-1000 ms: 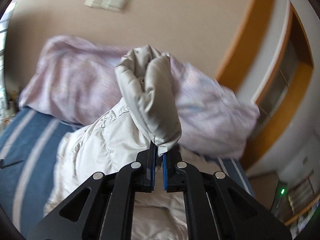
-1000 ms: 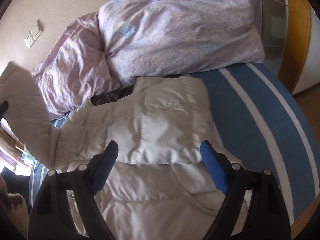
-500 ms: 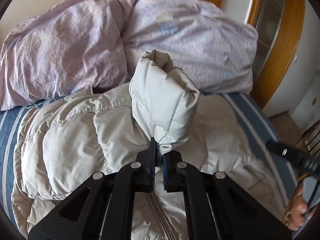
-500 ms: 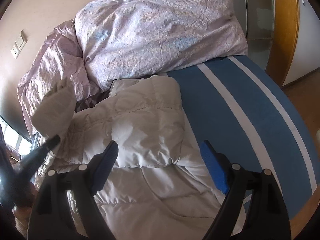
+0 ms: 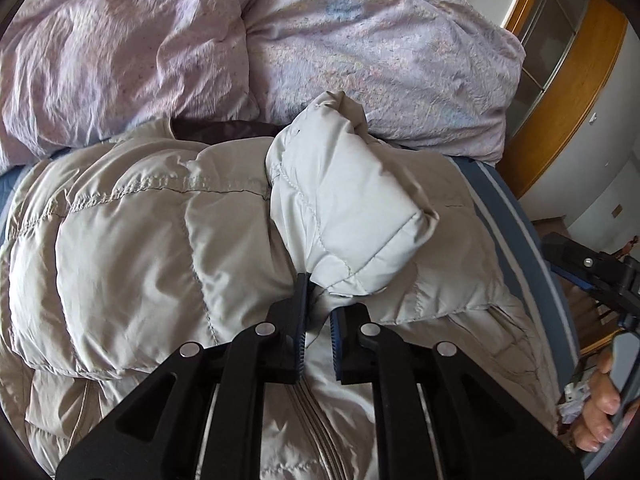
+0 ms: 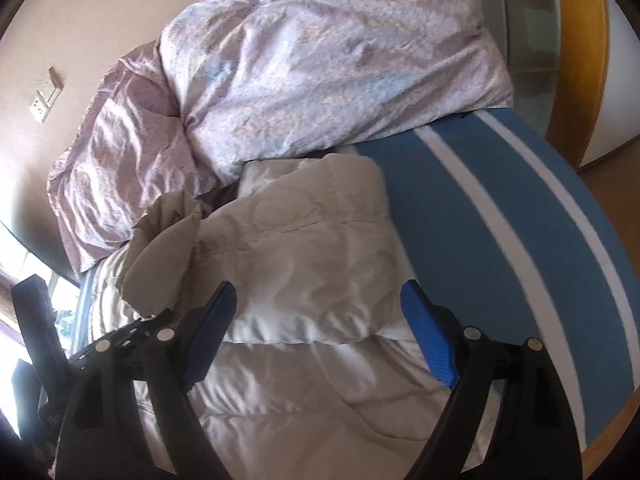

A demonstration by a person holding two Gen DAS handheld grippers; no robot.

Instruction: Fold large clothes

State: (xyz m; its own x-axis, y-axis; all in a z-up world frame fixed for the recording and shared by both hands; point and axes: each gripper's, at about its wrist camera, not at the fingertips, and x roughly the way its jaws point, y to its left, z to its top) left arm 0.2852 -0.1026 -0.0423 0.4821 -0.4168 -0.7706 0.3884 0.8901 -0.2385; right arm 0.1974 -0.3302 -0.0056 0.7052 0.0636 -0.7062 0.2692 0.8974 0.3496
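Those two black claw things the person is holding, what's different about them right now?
The left gripper has its fingers nearly together, pinching the puffy jacket sleeve; the right gripper has its fingers spread wide and holds nothing. The left carries the sleeve over the jacket; the right hovers above the jacket's other side. Both are black with blue pads.

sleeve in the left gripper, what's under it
The sleeve, pinched in the left gripper, lies over the jacket chest, with the zipper running below. The jacket hides the blue striped bedcover underneath; whatever sits directly beneath the sleeve is covered.
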